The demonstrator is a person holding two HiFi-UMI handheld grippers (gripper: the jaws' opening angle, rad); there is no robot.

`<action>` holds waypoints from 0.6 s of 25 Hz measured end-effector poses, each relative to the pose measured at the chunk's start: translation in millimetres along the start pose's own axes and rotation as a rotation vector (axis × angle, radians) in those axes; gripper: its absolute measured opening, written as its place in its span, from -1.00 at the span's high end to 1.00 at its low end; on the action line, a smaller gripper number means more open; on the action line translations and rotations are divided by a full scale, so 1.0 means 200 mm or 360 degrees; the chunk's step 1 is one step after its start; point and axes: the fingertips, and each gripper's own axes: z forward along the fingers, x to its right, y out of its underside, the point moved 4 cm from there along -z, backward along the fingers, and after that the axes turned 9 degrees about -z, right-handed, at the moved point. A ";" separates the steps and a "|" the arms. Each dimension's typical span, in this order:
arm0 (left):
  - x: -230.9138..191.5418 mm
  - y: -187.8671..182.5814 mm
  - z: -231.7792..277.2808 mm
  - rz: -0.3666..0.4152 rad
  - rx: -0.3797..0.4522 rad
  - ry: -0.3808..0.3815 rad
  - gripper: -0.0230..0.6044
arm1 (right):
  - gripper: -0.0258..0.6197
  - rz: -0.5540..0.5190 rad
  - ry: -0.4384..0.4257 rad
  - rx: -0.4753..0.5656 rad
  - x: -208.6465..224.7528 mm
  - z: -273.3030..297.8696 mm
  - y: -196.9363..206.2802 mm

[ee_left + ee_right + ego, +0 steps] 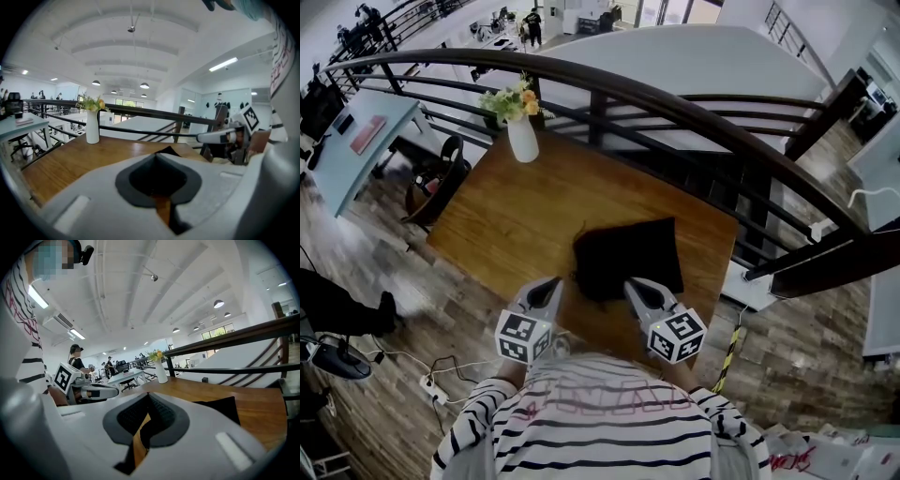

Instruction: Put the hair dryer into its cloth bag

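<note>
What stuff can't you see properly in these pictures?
- Hair dryer: shows in no view; whether the black cloth bag holds it cannot be told.
- Bag, left gripper view: mostly hidden behind the left gripper; only a corner shows.
- Flowers, head view: too small to name.

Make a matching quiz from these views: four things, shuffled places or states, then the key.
1 cloth bag
2 vase
3 left gripper
4 table

A brown wood top
B shut, empty, left of the bag
C white, at the far table corner
D black, lies on the table

Pairs: 1-D, 2-C, 3-B, 4-A
</note>
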 end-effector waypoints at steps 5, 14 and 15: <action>0.01 0.01 0.02 -0.0005 -0.0013 0.0021 0.92 | 0.92 -0.0002 -0.0012 -0.0018 0.01 0.02 0.02; -0.03 0.01 0.07 -0.0020 -0.0037 0.0024 0.92 | 0.92 -0.0013 -0.0021 -0.0041 0.04 0.07 0.02; -0.03 0.01 0.08 -0.0020 -0.0037 0.0027 0.92 | 0.92 -0.0014 -0.0021 -0.0042 0.05 0.08 0.02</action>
